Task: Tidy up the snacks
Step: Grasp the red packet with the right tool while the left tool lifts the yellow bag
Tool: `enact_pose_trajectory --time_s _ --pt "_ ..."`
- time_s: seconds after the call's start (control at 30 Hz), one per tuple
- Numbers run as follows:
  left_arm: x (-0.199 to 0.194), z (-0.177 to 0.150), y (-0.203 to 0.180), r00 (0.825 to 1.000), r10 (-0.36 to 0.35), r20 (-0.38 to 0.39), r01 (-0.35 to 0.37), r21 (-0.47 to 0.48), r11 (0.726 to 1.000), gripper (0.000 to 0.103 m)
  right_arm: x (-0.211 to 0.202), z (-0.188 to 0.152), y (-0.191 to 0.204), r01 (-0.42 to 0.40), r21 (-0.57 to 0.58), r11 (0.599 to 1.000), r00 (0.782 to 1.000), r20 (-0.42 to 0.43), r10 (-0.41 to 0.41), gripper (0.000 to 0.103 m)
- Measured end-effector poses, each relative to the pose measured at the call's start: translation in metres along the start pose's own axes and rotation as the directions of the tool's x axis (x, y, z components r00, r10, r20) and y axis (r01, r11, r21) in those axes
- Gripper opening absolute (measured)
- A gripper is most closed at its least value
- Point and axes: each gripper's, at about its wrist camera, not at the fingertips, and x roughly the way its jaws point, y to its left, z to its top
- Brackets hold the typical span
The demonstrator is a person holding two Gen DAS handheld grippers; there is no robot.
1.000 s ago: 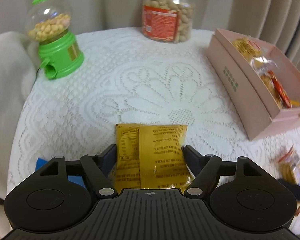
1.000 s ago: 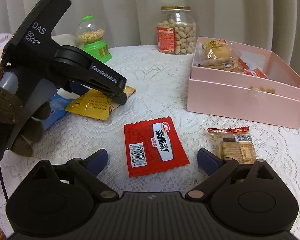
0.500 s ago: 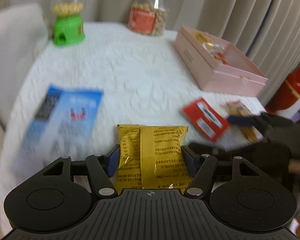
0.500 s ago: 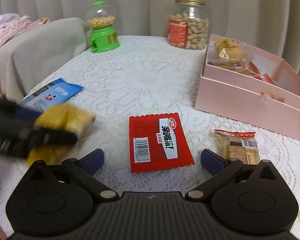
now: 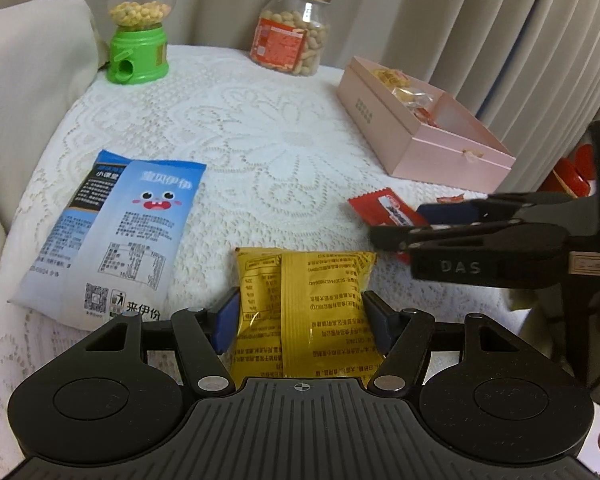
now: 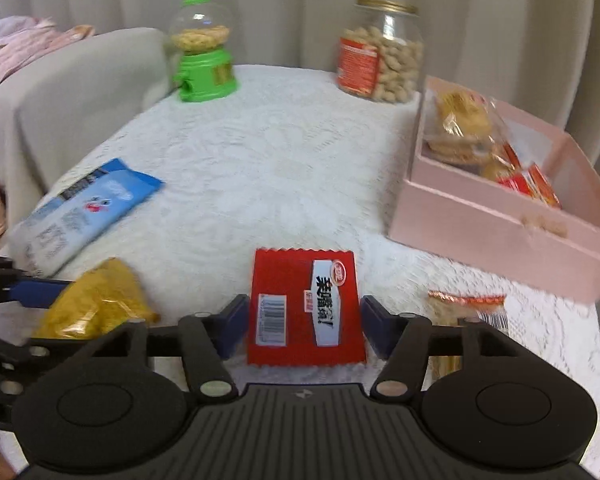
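Left wrist view showed the left hand-held gripper (image 5: 300,316) pinching the yellow packet (image 5: 306,312), now lifted off the counter (image 5: 260,140); a second earlier it sat low on the lace cloth. The blue packet (image 5: 112,232) had come into view at middle left. In the right wrist view the right hand-held gripper (image 6: 302,324), spread wide a second ago, was closing, the red packet (image 6: 304,308) between its jaws; contact could not be confirmed. Judgement: both packets appeared bound for the pink box (image 6: 500,236) at right. Count: one yellow, one blue, one red packet, one clear cracker packet (image 6: 464,312) at lower right, one peanut jar (image 6: 380,48), one green dispenser (image 6: 202,56), one box.
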Motion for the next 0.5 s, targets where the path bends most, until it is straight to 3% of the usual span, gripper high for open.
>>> enact_pose_trajectory --time_s 0.1,0.37,0.5 --pt "0.000 -0.001 -0.003 1.000 0.015 -0.001 -0.015 0.013 1.000 0.070 -0.016 0.001 0.004 0.044 -0.033 0.999 0.998 0.035 -0.042 0.053" --pt "0.002 -0.012 -0.023 0.995 0.091 0.035 -0.094 0.081 0.992 0.070 -0.075 -0.026 -0.031 0.065 0.067 0.996 0.993 0.095 -0.071 0.053" --pt "-0.003 -0.007 -0.029 1.000 -0.018 0.014 0.017 0.047 0.999 0.070 -0.107 -0.048 -0.059 0.104 0.143 0.984 0.984 0.131 -0.123 0.053"
